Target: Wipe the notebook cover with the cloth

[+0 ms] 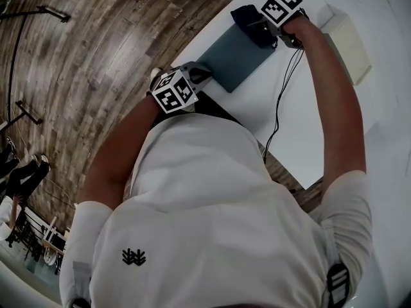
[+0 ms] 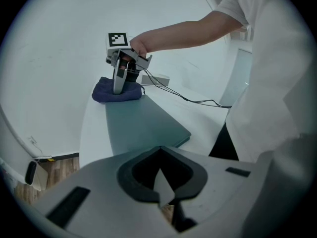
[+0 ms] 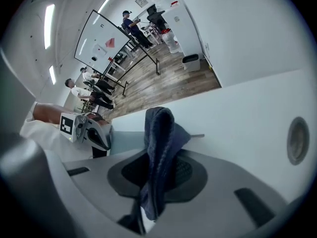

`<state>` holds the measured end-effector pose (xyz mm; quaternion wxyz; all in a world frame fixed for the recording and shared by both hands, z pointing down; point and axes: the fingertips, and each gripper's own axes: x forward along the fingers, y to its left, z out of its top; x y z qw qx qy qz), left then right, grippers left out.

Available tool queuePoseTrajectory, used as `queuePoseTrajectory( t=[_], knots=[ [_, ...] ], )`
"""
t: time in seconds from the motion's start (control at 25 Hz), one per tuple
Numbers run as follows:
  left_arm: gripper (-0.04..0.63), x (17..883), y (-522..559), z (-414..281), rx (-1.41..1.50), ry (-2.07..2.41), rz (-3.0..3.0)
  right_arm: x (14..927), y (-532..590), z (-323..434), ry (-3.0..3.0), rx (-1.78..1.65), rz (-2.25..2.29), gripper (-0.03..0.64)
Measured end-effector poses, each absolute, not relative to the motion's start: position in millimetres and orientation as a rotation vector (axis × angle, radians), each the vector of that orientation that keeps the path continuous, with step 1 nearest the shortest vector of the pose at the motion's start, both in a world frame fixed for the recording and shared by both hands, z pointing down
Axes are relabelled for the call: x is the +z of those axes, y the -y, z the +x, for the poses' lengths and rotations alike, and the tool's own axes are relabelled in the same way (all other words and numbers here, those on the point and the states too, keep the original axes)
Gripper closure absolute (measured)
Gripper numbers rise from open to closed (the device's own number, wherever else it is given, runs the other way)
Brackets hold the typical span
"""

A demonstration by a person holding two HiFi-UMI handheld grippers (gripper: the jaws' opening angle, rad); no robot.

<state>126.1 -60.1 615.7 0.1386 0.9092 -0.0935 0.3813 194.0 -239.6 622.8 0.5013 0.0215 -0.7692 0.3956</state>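
I am gripping a dark blue cloth (image 3: 157,148) with the right gripper (image 1: 270,31). Its jaws are pinching a fold of the fabric, which is standing up between them. The rest of the cloth is bunching under the tips at the far end of the teal notebook (image 2: 143,123). The gripper is standing nearly upright on that bundle.

The notebook is lying flat on the white table (image 1: 302,133), stretching from the right gripper back toward the left gripper (image 1: 198,74). The left gripper's jaws are pressed together with nothing between them. Its tips are sitting just at the notebook's near corner, and I cannot tell whether they are touching the cover.

A black cable (image 2: 185,99) is trailing from the right gripper across the table, beside the notebook's right edge. A white box (image 1: 347,43) is resting on the table to the right of the right gripper, apart from it.

Beyond the left gripper, past the table edge, a wood floor (image 3: 163,81) is showing, with several people (image 3: 94,95) near a whiteboard (image 3: 101,41).
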Motion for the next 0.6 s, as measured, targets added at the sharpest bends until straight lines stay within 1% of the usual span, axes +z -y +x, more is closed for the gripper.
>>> queuePoseTrajectory(
  t=[0.28,0.6],
  knots=[
    [0.589,613.0,60.7,121.4,1.099,0.276,2.636,622.9,277.9,218.4,1.877,0.808,0.282,0.559],
    [0.589,611.6,52.7,111.0,1.076,0.234,2.600,600.9,270.0,226.9,1.973,0.700,0.494,0.558]
  ],
)
